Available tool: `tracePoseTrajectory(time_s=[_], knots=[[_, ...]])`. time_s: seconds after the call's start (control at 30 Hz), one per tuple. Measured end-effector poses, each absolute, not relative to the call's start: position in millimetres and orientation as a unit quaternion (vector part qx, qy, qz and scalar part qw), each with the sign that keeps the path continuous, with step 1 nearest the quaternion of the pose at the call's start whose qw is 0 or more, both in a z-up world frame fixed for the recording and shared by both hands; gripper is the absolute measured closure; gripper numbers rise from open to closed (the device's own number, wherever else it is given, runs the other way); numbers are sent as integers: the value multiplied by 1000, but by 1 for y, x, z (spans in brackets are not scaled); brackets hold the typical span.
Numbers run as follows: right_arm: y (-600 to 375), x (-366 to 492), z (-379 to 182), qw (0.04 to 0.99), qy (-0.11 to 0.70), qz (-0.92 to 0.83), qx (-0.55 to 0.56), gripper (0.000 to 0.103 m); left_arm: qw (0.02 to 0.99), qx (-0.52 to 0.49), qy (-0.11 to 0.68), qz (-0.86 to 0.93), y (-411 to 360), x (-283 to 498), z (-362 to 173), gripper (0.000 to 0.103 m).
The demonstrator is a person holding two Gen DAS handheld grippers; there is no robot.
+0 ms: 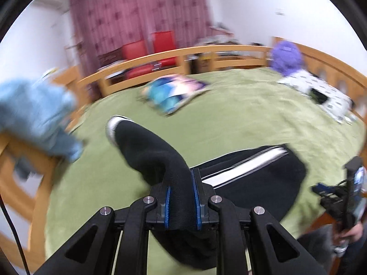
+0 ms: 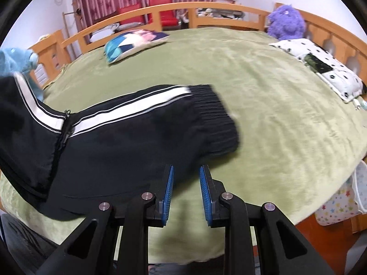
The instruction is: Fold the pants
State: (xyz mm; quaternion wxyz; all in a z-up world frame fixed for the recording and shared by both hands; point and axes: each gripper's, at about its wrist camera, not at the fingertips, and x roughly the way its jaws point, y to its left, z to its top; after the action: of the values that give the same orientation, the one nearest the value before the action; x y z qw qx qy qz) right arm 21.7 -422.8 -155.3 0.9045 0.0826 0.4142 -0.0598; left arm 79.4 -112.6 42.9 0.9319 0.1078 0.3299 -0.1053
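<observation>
Black track pants (image 2: pixel 119 135) with white side stripes lie on the green bedspread (image 2: pixel 263 105), the ribbed waistband to the right. My left gripper (image 1: pixel 181 181) is shut on a fold of the pants (image 1: pixel 151 151) and holds it lifted above the bed; the rest of the pants (image 1: pixel 252 178) lies to its right. My right gripper (image 2: pixel 186 174) is open and empty, just in front of the lower edge of the pants near the waistband. The right gripper also shows in the left wrist view (image 1: pixel 344 194) at the far right.
A printed cushion (image 2: pixel 135 41) lies at the bed's far side. A purple plush toy (image 2: pixel 286 23) and a white dotted pillow (image 2: pixel 321 66) are at the right. A light blue garment (image 1: pixel 34 116) hangs on the wooden bed rail (image 1: pixel 160 57) at the left. Red chairs (image 2: pixel 160 9) stand behind.
</observation>
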Motion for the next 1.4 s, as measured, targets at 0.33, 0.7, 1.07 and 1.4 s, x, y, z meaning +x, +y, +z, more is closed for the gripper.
tracePoseTrajectory(time_s=[0.33,0.7,1.07,1.4], knots=[[-488,8,-164,901,400,-47,159,75,903,124,326,-252,-255,86,25,74],[-465,66,-195,871,431,54,229,58,880,68,448,-143,-170,112,-63,74],[-479,60,-135,913,347,74,200,94,872,34,472,-123,-138,114,-93,72],[-506,55,-178,901,387,-3,197,85,856,30,484,-181,-163,113,-116,72]])
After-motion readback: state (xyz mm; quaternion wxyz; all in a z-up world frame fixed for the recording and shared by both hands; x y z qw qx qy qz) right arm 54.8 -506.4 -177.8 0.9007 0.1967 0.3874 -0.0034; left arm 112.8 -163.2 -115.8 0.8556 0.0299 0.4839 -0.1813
